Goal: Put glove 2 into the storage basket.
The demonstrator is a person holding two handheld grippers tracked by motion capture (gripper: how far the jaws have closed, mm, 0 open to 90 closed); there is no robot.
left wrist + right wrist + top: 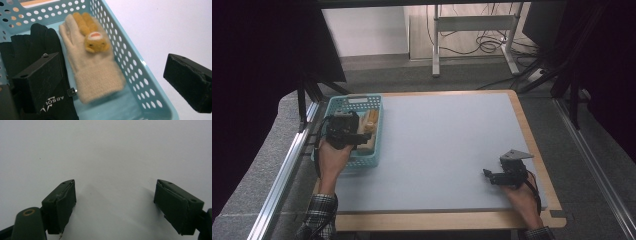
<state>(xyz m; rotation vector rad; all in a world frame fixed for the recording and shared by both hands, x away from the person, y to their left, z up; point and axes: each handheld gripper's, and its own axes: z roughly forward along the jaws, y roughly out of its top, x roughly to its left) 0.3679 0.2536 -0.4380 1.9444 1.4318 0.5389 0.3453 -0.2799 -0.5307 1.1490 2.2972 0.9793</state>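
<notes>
looks like the glove job is barely started. the left gripper [343,131] hangs over the light blue basket [377,107] at the left edge of the counter [447,145], jaws spread wide with nothing between them: in the left gripper view one jaw sits over the black glove [32,47] and the other is out past the basket wall, above the counter. my guess is it's going for the cream glove [92,72], but there's no grip on anything yet, so lifting it out is all still to do

the cream glove lies flat on the basket floor, fingers pointing to the far end, knit cuff nearest the camera, just beside the black one and maybe touching it. it's fuzzy and soft, with a little orange plush animal [93,37] on the back

the right gripper [492,176] rests low at the near right of the counter, jaws also wide open, holding nothing
</notes>
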